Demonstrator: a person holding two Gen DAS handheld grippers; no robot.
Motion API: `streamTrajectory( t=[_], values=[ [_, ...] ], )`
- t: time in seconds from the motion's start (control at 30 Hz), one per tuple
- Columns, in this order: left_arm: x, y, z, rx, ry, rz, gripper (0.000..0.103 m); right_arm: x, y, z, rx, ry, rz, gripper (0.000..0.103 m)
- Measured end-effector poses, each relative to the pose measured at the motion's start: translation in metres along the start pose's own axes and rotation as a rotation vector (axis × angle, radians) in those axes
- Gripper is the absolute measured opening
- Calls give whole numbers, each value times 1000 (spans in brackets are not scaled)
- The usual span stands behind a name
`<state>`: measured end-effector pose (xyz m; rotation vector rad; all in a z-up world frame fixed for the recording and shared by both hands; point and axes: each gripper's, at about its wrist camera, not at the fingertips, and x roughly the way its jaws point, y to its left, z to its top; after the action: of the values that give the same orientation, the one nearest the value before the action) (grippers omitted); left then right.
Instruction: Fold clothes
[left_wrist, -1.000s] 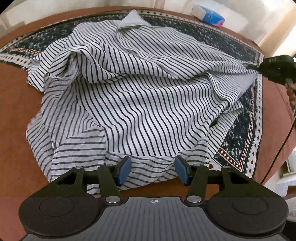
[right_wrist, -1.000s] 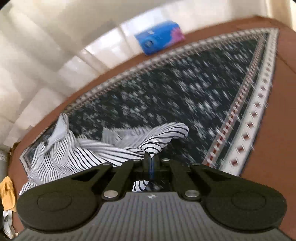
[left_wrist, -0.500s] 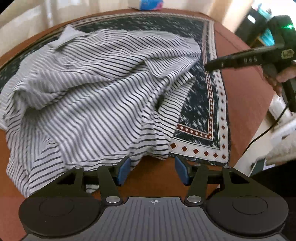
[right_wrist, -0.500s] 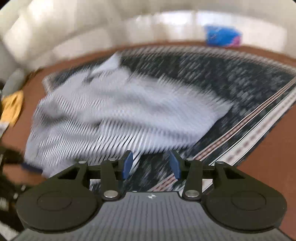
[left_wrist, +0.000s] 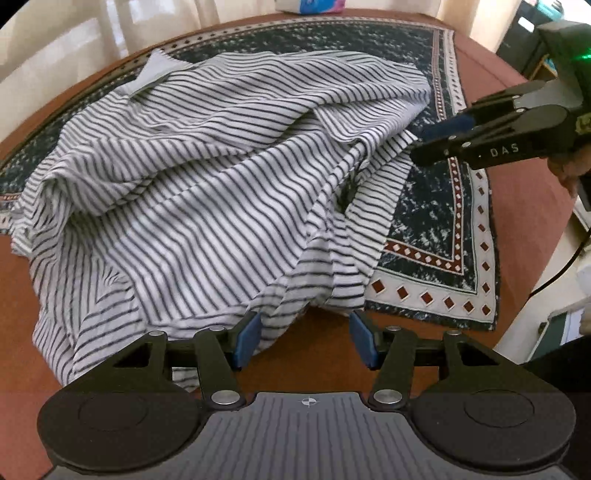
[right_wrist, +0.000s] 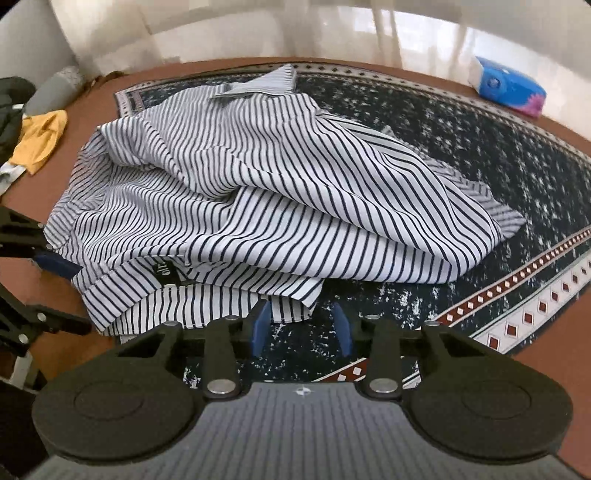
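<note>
Striped shirt (left_wrist: 207, 192) lies rumpled on patterned mat (left_wrist: 436, 229) on tabletop (right_wrist: 576, 347), no clean fold yet, most work left. Left hand-held gripper (left_wrist: 304, 341) & right hand-held gripper (right_wrist: 301, 328) both released, holding nothing, at shirt hem.

My left gripper (left_wrist: 304, 341) is black with blue pads (left_wrist: 247, 339) and silver screws; my right gripper (left_wrist: 439, 138), upper right, reads "DAS" beside a green light.

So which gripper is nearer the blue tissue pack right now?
Right. The right gripper sits at the shirt's edge on the rug, on the tissue pack's side. The left gripper is at the shirt's near hem, the whole shirt between it and the pack.
</note>
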<state>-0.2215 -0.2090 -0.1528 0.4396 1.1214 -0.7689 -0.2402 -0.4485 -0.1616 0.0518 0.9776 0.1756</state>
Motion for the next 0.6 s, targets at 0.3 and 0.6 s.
streamTrajectory(
  t=[0.3, 0.6],
  values=[
    [16, -8, 8, 89, -40, 91, 65, 9, 4, 4, 13, -23, 5, 43],
    [5, 8, 15, -10, -109, 64, 0, 9, -3, 2, 92, 0, 67, 3]
  ],
)
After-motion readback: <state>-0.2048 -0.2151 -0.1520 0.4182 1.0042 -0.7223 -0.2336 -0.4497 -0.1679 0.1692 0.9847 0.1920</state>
